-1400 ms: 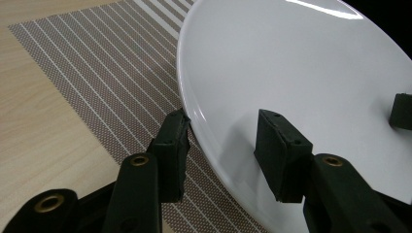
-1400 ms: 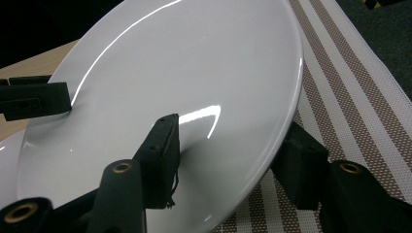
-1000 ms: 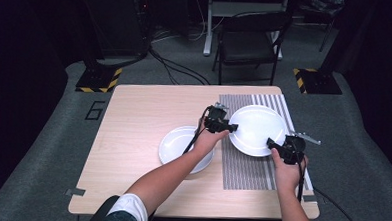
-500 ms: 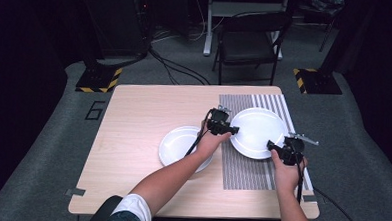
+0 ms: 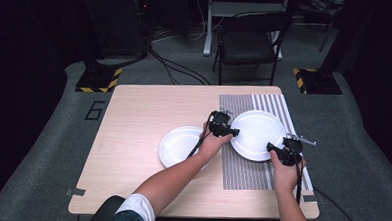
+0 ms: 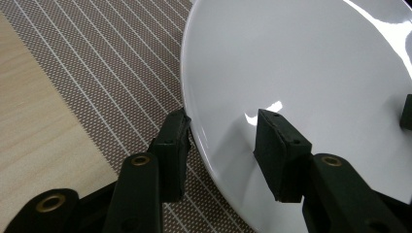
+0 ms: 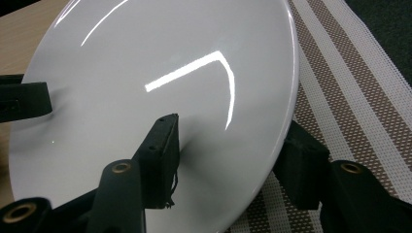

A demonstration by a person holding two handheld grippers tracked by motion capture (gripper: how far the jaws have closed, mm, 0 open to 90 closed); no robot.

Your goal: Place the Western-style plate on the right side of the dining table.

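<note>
A large white plate (image 5: 258, 133) is over the striped placemat (image 5: 246, 174) on the right half of the table. My left gripper (image 5: 231, 132) is shut on its left rim, one jaw over the plate (image 6: 301, 63) and one under it. At the near right rim my right gripper (image 5: 272, 147) is shut on the same plate (image 7: 145, 58). In the left gripper view, the left gripper (image 6: 221, 119) straddles the rim. The right gripper (image 7: 229, 127) does likewise in its own view. The plate looks slightly raised off the mat.
A second white plate (image 5: 175, 145) lies on the bare wooden table (image 5: 134, 113), left of my left forearm. Beyond the table's far edge stands a black chair (image 5: 249, 43). Cables and yellow-black striped bases (image 5: 98, 78) lie on the grey floor.
</note>
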